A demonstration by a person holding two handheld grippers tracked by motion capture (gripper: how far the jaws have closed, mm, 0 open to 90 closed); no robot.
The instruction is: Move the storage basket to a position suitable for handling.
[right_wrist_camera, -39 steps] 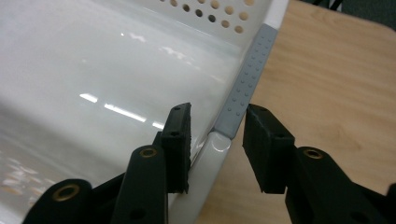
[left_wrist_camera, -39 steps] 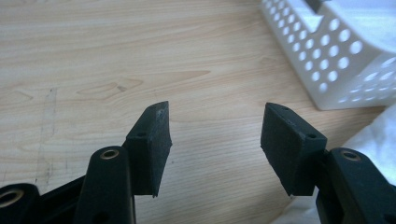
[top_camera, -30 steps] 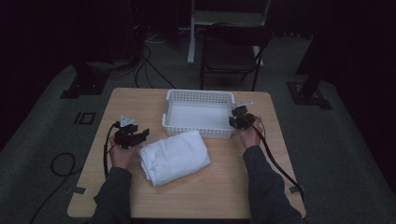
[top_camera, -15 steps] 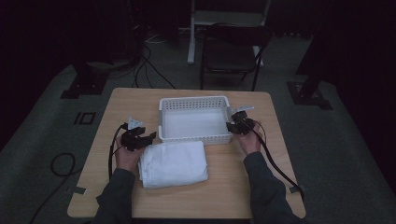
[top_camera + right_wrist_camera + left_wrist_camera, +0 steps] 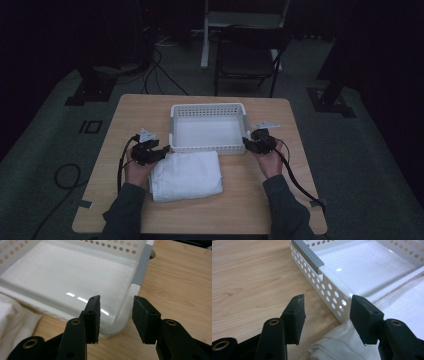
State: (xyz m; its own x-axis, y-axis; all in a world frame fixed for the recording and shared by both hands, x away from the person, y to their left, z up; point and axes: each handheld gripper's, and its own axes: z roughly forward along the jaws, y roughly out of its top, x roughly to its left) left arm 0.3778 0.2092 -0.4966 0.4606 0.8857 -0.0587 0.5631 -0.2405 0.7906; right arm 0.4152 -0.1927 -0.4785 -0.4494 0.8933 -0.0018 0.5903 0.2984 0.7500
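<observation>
High view: folded towel (image 5: 186, 175) lies lower centre, just below the empty basket (image 5: 208, 148). Left gripper (image 5: 159, 152) has been narrowing, right gripper (image 5: 248, 144) too — both gape, holding nothing. Probably lining up; next, grip the towel's edge.

Dim room, grey floor

A dark chair (image 5: 248, 59) stands beyond the wooden surface (image 5: 125, 115); black cables (image 5: 165, 75) trail across the grey floor (image 5: 45, 150).

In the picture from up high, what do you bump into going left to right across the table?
Left gripper → folded white cloth towel → right gripper, at the near right corner of the white perforated plastic basket.
</observation>
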